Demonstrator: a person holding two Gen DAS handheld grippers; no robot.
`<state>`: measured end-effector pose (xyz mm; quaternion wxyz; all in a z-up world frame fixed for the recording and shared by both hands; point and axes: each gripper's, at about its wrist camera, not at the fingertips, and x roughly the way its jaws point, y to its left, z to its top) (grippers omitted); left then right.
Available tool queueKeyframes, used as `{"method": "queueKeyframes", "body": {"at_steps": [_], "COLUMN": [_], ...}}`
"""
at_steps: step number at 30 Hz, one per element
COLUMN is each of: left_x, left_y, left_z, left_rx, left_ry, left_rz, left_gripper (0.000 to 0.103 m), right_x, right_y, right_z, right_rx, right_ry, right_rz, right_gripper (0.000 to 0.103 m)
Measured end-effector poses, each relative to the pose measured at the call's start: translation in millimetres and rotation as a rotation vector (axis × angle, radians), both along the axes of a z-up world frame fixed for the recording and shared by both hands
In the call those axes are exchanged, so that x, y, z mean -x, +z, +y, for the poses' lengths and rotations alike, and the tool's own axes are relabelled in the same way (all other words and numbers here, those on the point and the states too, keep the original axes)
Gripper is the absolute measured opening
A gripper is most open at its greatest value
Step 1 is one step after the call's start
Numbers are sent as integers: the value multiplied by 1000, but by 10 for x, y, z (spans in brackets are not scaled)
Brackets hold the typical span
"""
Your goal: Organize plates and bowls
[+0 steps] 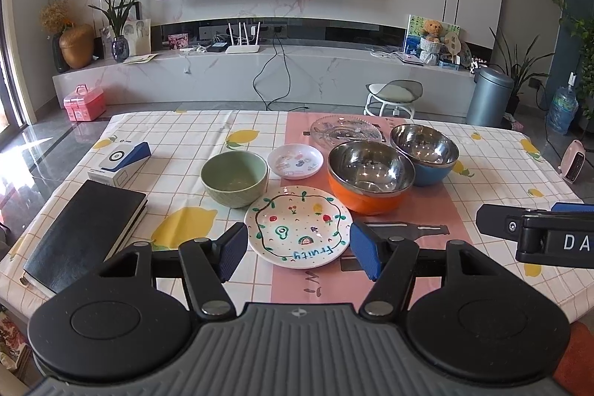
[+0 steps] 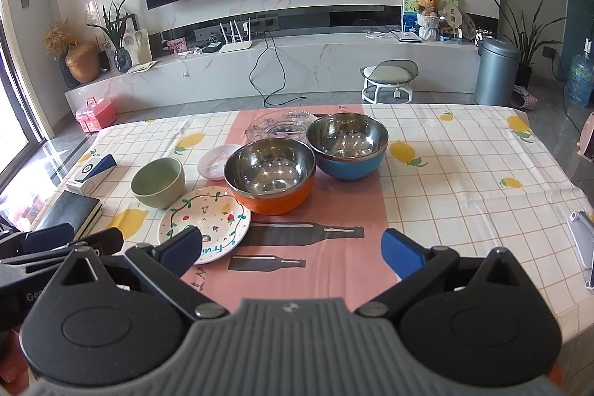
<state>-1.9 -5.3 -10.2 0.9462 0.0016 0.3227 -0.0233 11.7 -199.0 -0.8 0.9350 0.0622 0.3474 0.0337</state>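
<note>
Both claws gape wide and empty: left gripper (image 1: 299,249) straddles the fruit plate (image 1: 299,229), right gripper (image 2: 293,249) hovers just right of it, orange bowl (image 2: 270,181) behind

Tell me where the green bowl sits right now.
Green bowl stands left of centre in both views, on the tablecloth, between the boxed device and the orange bowl, behind the fruit plate.

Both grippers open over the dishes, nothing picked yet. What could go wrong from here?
1. The orange bowl and blue bowl sit rim to rim; grabbing one will likely shove the other.
2. The clear glass plate lies tucked behind both bowls and is hard to see, so a reach over them may clip it.
3. The fruit plate lies flat on the tablecloth; the left gripper could slide it or bunch the cloth instead of gripping.
</note>
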Motion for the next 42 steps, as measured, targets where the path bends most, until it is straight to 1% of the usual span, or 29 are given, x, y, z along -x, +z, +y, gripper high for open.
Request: {"method": "queueKeyframes", "body": {"at_steps": [42], "left_x": [8], "left_y": [-36], "left_z": [-5], "left_rx": [7], "left_ry": [-1], "left_rz": [8], "left_gripper": [75], "right_x": [-29], "right_y": [-18], "right_z": [23], "right_rx": [-8], "right_ry": [-7], "right_rz": [27], "right_gripper": [101]}}
